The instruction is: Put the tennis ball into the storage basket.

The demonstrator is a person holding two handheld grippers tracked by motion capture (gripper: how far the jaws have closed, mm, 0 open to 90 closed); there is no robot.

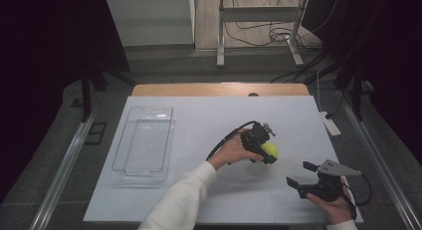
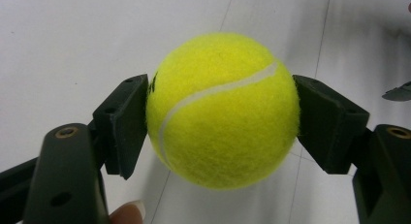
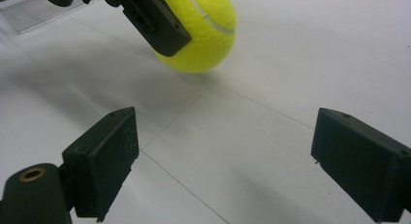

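tennis ball, light, springy and fuzzy, sits centre frame, pinched across its middle by the left gripper; right gripper spread.

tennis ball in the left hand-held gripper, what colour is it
Bright yellow-green tennis ball with a white curved seam, clearest in the left gripper view.

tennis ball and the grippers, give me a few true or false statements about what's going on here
1. The left gripper is clamped on the tennis ball. True.
2. The right gripper holds a second ball. False: its jaws stand open with nothing between them.
3. The clear tray has the ball in it. False: the tray lies empty at the left of the table, apart from the ball.
4. The ball is yellow with a white seam. True.
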